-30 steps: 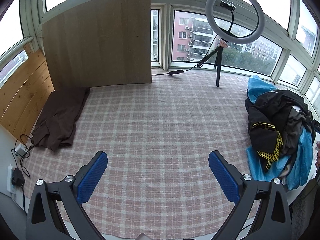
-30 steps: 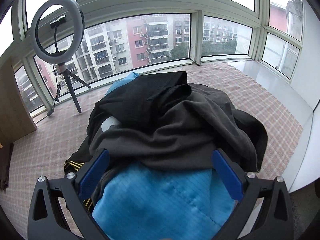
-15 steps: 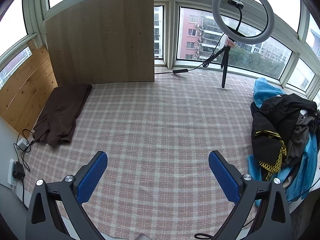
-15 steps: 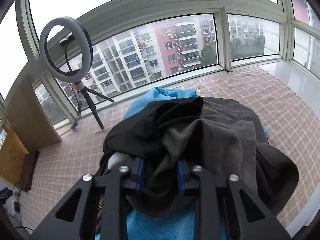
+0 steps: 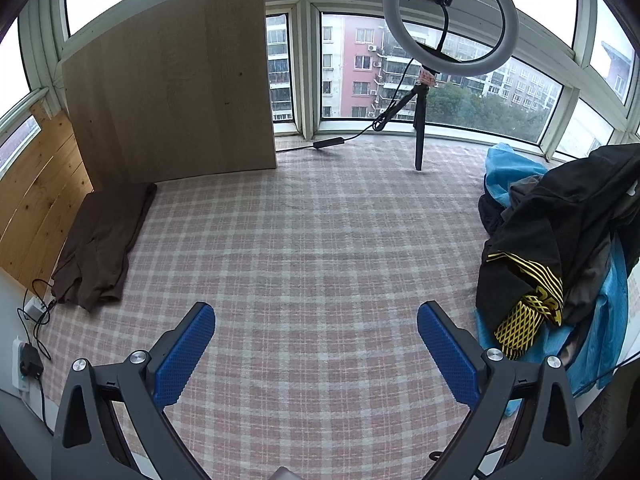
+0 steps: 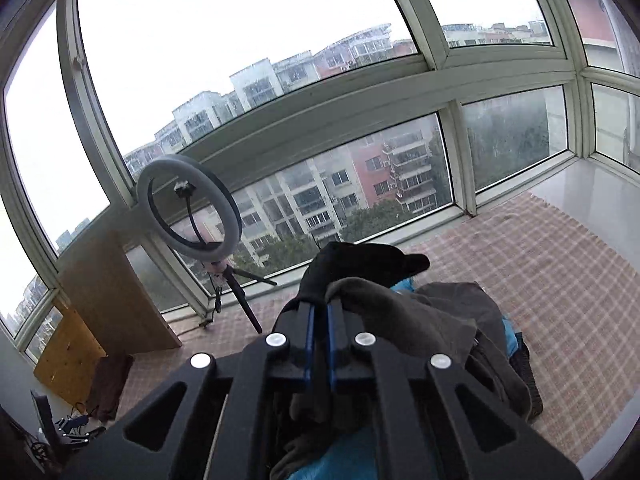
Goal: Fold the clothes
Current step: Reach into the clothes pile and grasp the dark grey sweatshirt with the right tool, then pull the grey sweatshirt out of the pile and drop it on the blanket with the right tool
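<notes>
Now the right gripper [image 6: 319, 312] is clamped on a black garment [image 6: 360, 264] drawn up from the clothes pile [image 5: 560, 240]. The left gripper [image 5: 316, 344] hangs wide open above the checked cloth [image 5: 312, 240] ahead. Best to lift the garment clear before spreading it there.

Dark garment [image 6: 360, 268] pinched above clothes pile [image 5: 560, 248]

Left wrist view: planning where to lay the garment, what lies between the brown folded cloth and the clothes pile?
Only bare pink checked blanket, in the left wrist view.
</notes>
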The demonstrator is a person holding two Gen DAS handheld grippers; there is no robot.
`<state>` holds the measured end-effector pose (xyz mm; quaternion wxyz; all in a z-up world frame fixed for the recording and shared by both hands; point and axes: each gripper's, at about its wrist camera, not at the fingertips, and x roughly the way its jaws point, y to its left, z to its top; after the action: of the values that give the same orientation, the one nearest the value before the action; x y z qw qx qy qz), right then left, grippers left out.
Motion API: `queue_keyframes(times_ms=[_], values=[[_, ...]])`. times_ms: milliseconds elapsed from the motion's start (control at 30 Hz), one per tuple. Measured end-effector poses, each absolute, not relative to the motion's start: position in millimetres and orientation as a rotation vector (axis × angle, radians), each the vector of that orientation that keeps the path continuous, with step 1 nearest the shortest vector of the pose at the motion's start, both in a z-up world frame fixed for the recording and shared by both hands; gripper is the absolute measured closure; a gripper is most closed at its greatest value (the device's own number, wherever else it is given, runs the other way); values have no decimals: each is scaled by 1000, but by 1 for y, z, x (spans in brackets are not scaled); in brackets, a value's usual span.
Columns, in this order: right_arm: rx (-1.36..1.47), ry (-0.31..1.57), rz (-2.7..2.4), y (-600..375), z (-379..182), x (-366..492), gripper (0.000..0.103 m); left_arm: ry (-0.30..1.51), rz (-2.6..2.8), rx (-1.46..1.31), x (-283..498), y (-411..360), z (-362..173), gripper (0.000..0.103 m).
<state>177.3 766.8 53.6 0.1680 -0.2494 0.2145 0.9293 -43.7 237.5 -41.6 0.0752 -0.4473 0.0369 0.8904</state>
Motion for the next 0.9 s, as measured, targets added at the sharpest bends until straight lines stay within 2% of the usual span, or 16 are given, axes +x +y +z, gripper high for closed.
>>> queue_keyframes(times_ms=[67, 167, 233, 267, 300, 367, 400, 467, 567, 633, 667, 700, 767, 900], values=[[-909, 549, 2514, 774, 31, 164, 91, 96, 2659, -1357, -45, 236, -45, 1], [-1063, 667, 2402, 787, -14, 169, 88, 93, 2640, -1379, -45, 236, -50, 1], [-1055, 751, 2429, 783, -28, 182, 74, 108, 2632, -1379, -43, 237, -51, 1], [-1044, 775, 2443, 778, -32, 187, 60, 117, 2630, -1379, -43, 238, -52, 1], [-1033, 799, 2457, 773, -36, 192, 52, 125, 2628, -1380, -43, 239, -52, 1], [-1011, 848, 2484, 763, -44, 202, 49, 128, 2622, -1384, -44, 240, -53, 1], [-1023, 849, 2488, 760, -46, 198, 43, 126, 2615, -1386, -45, 241, -54, 1], [-1047, 852, 2497, 755, -52, 190, 38, 124, 2601, -1389, -45, 243, -55, 1], [-1077, 754, 2491, 748, -63, 160, 38, 145, 2583, -1381, -44, 249, -55, 1], [-1044, 706, 2520, 746, -74, 144, 43, 172, 2576, -1372, -42, 252, -54, 1], [-999, 712, 2540, 748, -69, 143, 79, 186, 2576, -1367, -40, 252, -53, 1], [-954, 717, 2559, 750, -65, 142, 99, 199, 2580, -1363, -39, 251, -52, 1], [-863, 727, 2596, 753, -55, 140, 99, 215, 2592, -1362, -38, 247, -51, 1], [-608, 620, 2668, 759, 34, 162, 100, 171, 2624, -1383, -42, 230, -50, 1]])
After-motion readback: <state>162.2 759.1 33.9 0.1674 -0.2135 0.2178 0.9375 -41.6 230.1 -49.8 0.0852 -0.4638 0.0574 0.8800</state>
